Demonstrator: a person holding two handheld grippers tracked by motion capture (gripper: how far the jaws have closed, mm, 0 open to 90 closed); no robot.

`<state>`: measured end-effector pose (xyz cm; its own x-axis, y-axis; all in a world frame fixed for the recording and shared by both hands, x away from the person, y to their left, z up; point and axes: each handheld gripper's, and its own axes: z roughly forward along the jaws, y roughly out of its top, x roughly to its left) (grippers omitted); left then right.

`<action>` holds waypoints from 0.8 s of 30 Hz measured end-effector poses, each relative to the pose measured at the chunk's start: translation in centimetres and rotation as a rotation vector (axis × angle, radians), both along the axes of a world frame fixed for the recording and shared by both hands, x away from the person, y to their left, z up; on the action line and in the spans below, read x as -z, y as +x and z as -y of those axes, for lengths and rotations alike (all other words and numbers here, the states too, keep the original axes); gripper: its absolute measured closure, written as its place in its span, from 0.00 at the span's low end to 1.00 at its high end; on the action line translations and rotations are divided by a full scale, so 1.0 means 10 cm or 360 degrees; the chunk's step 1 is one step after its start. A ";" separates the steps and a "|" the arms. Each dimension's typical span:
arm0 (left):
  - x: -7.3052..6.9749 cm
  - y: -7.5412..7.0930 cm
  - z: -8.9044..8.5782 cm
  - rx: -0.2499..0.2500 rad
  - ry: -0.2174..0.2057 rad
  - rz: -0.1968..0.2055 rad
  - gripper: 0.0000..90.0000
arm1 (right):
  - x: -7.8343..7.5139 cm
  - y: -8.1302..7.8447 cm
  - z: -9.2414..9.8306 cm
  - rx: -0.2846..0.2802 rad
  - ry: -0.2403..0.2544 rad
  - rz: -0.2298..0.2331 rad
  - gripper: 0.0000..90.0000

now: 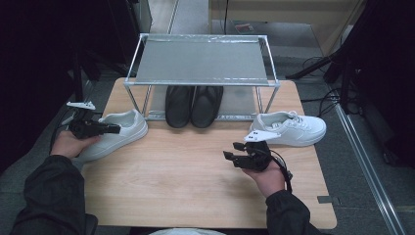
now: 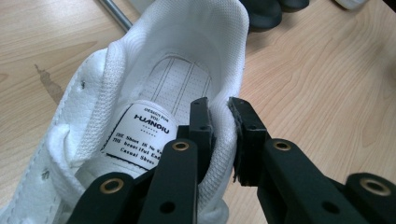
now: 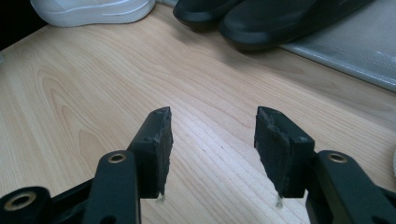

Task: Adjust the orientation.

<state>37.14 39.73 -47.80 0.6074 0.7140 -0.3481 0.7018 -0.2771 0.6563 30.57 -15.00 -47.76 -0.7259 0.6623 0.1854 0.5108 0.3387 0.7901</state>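
Here the left gripper [image 2: 219, 121] pinches the padded heel collar of the white sneaker [image 1: 115, 132] at the worktop's [image 1: 195, 176] left edge; light, soft, likely to sag. Right gripper's [image 3: 212, 140] fingers stand wide, empty.

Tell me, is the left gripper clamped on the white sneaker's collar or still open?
Clamped. The left gripper has one jaw inside the white sneaker and one outside, pinching the padded collar.

Even overhead light, dark surroundings
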 end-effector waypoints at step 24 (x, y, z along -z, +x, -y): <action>-0.36 -0.34 0.30 -0.0004 -0.0073 -0.0016 0.92 | -0.04 0.04 -0.03 -0.0015 0.0060 -0.0001 0.53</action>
<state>33.78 36.71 -44.19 0.6019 0.6987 -0.3867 0.7092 -0.2451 0.6610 31.02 -14.68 -47.37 -0.7318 0.6481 0.2106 0.5084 0.3134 0.8021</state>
